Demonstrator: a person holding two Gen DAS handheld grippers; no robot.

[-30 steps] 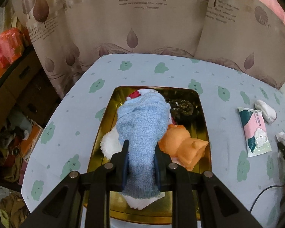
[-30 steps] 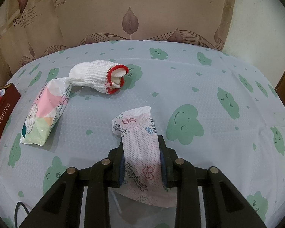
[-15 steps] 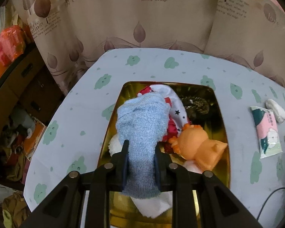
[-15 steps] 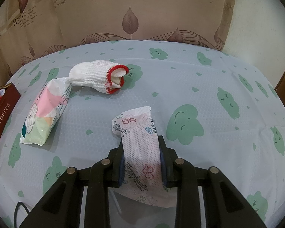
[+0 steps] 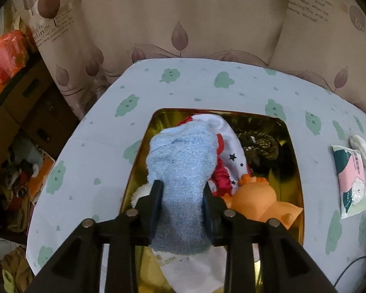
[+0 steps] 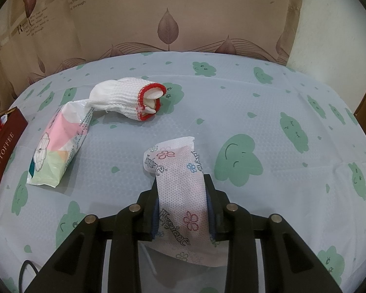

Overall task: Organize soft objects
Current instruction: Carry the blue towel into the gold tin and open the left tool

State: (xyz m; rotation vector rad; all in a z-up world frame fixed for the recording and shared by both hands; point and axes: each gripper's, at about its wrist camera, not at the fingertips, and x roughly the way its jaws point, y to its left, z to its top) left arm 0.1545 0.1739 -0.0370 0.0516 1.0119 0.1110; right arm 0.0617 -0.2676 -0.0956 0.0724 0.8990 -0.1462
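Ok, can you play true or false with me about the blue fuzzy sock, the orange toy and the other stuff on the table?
1. The blue fuzzy sock sits between the fingers of the left claw, above the gold tin. True.
2. The orange toy lies on the tablecloth outside the tin. False: it lies inside the tin, beside the sock.
3. The right claw is closed on a white packet with flowers. True.
4. The white glove with a red cuff is already in the tin. False: it lies on the tablecloth, touching the tissue pack.
5. The right claw holds the tissue pack. False: the pack lies on the cloth, away from it.
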